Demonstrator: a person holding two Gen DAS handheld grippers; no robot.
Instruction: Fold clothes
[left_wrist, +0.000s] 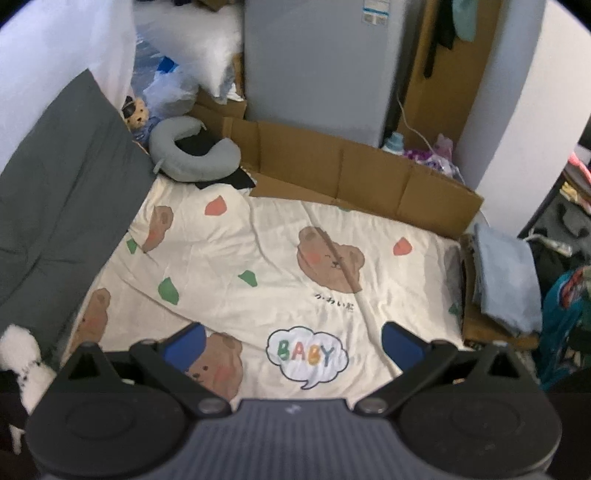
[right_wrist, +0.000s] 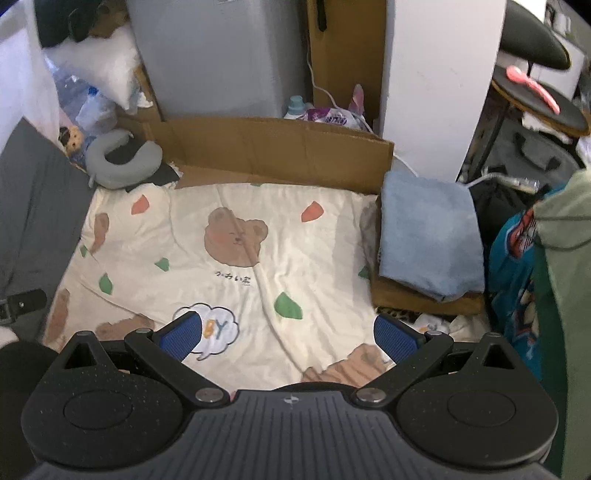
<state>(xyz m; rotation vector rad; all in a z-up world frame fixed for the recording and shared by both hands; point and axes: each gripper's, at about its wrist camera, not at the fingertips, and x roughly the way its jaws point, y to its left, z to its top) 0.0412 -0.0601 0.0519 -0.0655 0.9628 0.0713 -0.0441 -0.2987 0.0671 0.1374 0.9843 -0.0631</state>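
Observation:
A folded light-blue garment (right_wrist: 430, 232) rests on a cardboard piece at the right edge of the bed; the left wrist view shows the same folded garment (left_wrist: 506, 278) at far right. A heap of clothes, teal print and green (right_wrist: 535, 258), hangs at the right. My left gripper (left_wrist: 293, 341) hovers open above the cream bear-print sheet (left_wrist: 258, 258), nothing between its blue pads. My right gripper (right_wrist: 291, 334) is open too, over the same sheet (right_wrist: 314, 251), left of the blue garment.
Flattened cardboard (left_wrist: 351, 173) lines the far edge of the bed. A grey neck pillow (left_wrist: 192, 151) and small plush toy (left_wrist: 135, 114) sit at the back left, a dark grey quilt (left_wrist: 62, 184) along the left. A grey cabinet (right_wrist: 221, 55) stands behind.

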